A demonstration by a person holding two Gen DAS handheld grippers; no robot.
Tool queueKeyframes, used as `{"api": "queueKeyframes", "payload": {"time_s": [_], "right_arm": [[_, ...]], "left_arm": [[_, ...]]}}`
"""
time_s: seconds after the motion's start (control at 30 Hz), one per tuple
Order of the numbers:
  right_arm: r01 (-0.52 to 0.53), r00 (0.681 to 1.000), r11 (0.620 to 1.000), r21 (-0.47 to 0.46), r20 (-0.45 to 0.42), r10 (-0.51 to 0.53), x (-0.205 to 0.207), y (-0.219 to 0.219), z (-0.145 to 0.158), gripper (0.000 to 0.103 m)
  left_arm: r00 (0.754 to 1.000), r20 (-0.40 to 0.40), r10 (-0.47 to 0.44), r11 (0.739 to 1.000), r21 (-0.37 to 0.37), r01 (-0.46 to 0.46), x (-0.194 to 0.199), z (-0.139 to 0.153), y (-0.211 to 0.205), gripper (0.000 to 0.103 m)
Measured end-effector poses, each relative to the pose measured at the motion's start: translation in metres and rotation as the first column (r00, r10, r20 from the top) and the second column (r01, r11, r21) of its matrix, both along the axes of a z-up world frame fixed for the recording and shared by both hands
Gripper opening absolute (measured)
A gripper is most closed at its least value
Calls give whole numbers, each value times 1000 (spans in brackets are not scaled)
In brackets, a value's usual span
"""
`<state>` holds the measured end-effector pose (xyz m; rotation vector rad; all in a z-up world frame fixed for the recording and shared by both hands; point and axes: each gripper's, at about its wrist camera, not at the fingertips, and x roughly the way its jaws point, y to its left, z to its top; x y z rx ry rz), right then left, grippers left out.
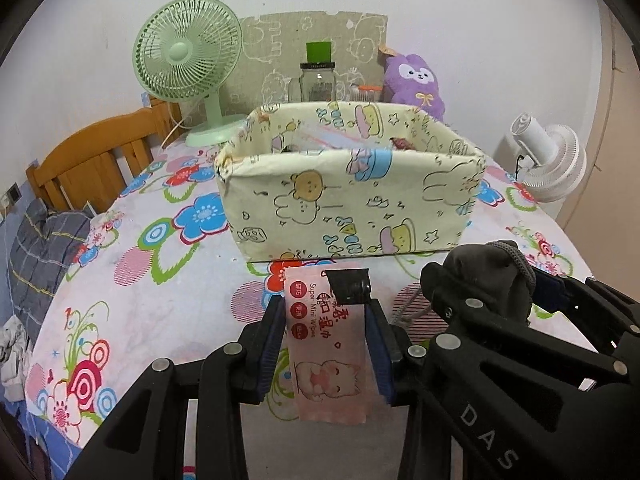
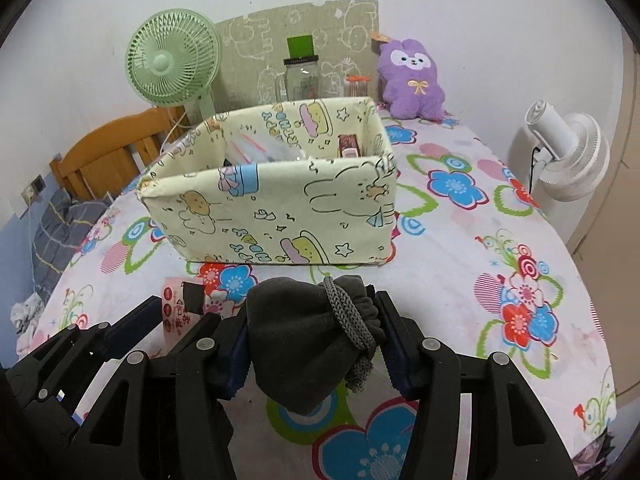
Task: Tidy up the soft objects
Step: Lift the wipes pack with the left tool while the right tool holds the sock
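My left gripper (image 1: 326, 314) is shut on a pink pack of mini wet wipes (image 1: 320, 348), held upright between the blue pads above the flowered cloth. My right gripper (image 2: 312, 314) is shut on a dark grey drawstring pouch (image 2: 292, 356), whose braided cord (image 2: 352, 320) hangs down on the right. Both hang just in front of a cream cartoon-print fabric box (image 1: 352, 200) (image 2: 272, 208). The box has pink packets and a small brown pack (image 2: 349, 145) inside. The two grippers are side by side: the pouch (image 1: 480, 268) shows in the left wrist view and the wipes pack (image 2: 173, 300) in the right wrist view.
A flowered cloth (image 2: 460, 264) covers the table. At the back stand a green fan (image 1: 188, 60), a glass jar (image 1: 316, 80) and a purple plush (image 2: 412, 76). A white fan (image 2: 568, 156) stands at the right edge. A wooden headboard (image 1: 92, 160) and grey plaid bedding (image 1: 44, 248) lie left.
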<state>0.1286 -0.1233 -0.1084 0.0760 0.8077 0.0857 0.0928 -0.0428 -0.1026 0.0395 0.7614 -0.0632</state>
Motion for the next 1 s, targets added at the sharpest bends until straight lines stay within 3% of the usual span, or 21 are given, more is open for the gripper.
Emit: {"api": "queueKeyframes", "payload": {"time_s": [0.53, 0.73, 0.9, 1.0], "right_arm": [[18, 996, 1000, 18, 90, -19, -22, -13, 52, 58], [23, 996, 1000, 21, 85, -25, -20, -14, 52, 58], [21, 998, 1000, 22, 64, -22, -18, -14, 42, 58], [19, 998, 1000, 20, 51, -20, -16, -14, 35, 58]], "left_arm": [[996, 92, -21, 1000, 2, 21, -18, 49, -12, 35], [997, 78, -21, 1000, 1, 20, -16, 46, -12, 35], [998, 55, -14, 1000, -3, 15, -12, 35, -12, 41], [999, 42, -10, 1000, -5, 10, -10, 29, -12, 50]]}}
